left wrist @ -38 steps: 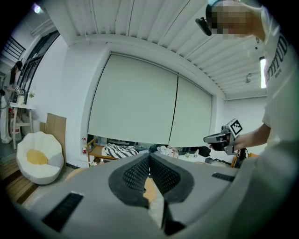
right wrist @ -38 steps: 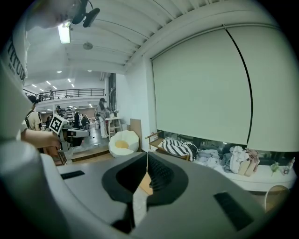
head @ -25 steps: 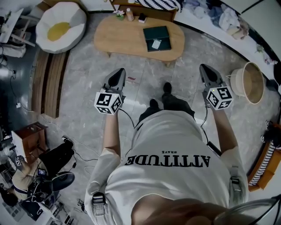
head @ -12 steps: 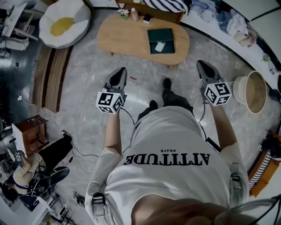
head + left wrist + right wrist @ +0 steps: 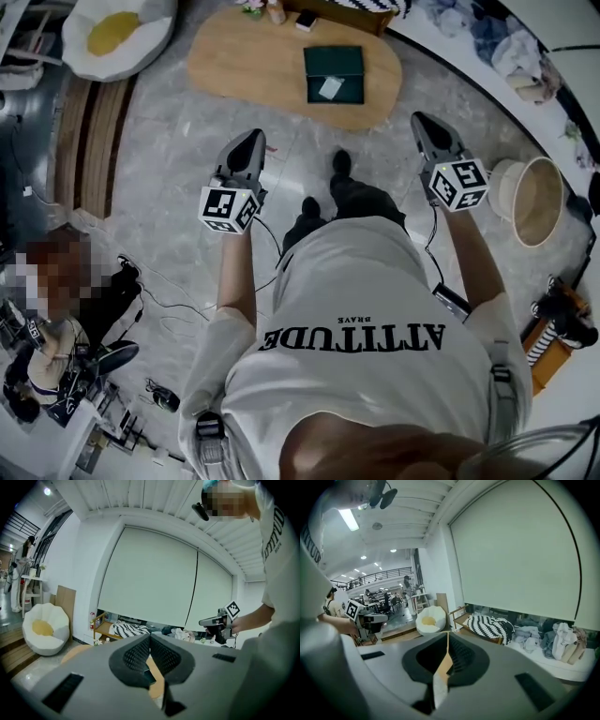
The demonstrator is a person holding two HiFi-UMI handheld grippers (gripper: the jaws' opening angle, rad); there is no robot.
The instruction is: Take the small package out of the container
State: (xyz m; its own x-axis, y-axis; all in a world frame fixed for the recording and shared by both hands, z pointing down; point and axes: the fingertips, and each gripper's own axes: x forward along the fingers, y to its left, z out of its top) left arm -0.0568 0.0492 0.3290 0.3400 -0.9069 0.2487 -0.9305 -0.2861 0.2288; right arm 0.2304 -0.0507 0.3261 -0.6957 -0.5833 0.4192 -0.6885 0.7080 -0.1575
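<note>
A dark green container [image 5: 334, 73] lies on the oval wooden table [image 5: 244, 66] ahead of me, and a small white package [image 5: 331, 88] rests inside it. My left gripper [image 5: 255, 137] is held over the floor, short of the table's near edge, jaws together with nothing in them. My right gripper [image 5: 418, 119] hovers to the right of the table's end, also shut and empty. In the left gripper view the closed jaws [image 5: 150, 637] cover most of the table. The right gripper view shows its shut jaws [image 5: 448, 634] aimed towards a bench with a striped cushion [image 5: 487, 626].
A white beanbag chair [image 5: 117, 33] with a yellow middle sits at the far left, beside a wooden step [image 5: 94, 141]. A woven basket [image 5: 530, 199] stands on the floor at the right. Bottles [image 5: 277, 11] stand at the table's far edge. A seated person and cables occupy the lower left.
I have walked towards the table, which now lies closer in the head view. Both grippers moved forward with me and stayed shut.
</note>
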